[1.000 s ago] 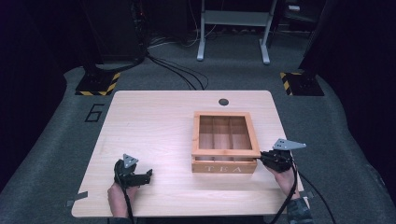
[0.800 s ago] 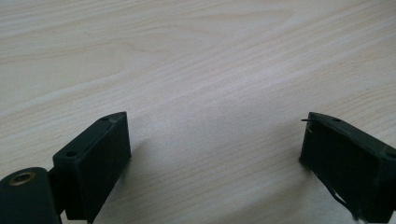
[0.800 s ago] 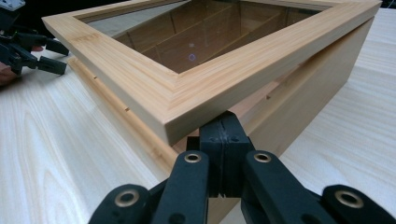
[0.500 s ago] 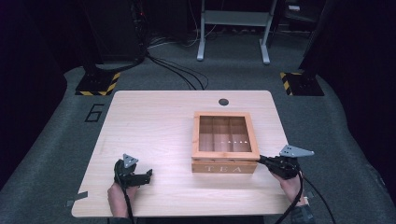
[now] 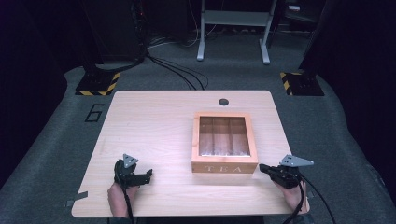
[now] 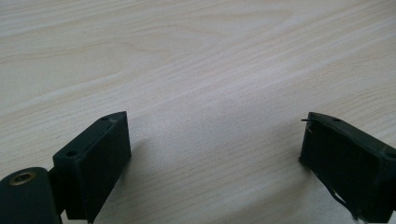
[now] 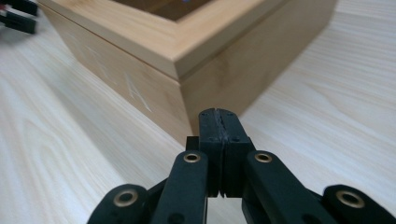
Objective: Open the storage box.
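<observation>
A wooden tea box [image 5: 224, 142] with a glass lid and the letters TEA on its front stands right of the table's middle. Its near right corner [image 7: 182, 70] fills the right gripper view. My right gripper [image 5: 262, 169] lies low at the box's front right corner, jaws pressed together with nothing between them [image 7: 219, 119], tips a short way from the box. My left gripper [image 5: 148, 174] rests near the front left of the table, pointing right, well apart from the box. Its jaws stand wide apart over bare wood [image 6: 212, 140].
The light wood table [image 5: 154, 121] has a round black cable hole [image 5: 223, 101] near its far edge. The left gripper's tip [image 7: 16, 14] shows far off in the right gripper view. Cables and floor stands lie beyond the table on the grey floor.
My right gripper has dropped and drawn back toward the front right corner of the box, swinging to point left. The left gripper has stayed put.
</observation>
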Action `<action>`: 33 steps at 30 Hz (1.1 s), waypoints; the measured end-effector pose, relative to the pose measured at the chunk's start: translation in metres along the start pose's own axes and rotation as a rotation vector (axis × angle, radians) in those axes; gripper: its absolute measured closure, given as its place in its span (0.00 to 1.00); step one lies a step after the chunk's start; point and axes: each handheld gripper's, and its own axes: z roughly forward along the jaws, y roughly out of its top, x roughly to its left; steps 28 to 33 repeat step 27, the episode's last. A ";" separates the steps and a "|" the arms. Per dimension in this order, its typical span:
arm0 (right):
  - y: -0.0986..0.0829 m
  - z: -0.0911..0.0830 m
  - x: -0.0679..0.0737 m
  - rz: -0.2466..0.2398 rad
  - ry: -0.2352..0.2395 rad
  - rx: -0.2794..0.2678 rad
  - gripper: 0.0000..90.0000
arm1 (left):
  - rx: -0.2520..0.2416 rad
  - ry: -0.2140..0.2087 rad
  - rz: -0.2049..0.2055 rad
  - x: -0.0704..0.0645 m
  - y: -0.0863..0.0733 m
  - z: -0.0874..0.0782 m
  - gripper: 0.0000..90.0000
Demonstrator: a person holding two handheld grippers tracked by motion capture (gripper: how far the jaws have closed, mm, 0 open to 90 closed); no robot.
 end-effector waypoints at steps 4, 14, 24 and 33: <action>-0.012 -0.005 -0.001 0.013 -0.059 0.021 0.97 | 0.000 0.001 0.000 0.000 0.000 0.000 0.09; -0.025 -0.019 -0.010 0.003 -0.210 0.052 0.85 | 0.000 0.001 0.001 0.000 0.000 0.000 0.09; -0.030 -0.009 -0.014 0.026 -0.241 0.136 0.36 | 0.000 0.001 -0.001 0.000 0.000 0.000 0.09; -0.029 -0.008 -0.014 0.022 -0.239 0.141 0.33 | 0.002 0.001 -0.002 0.000 0.000 0.000 0.09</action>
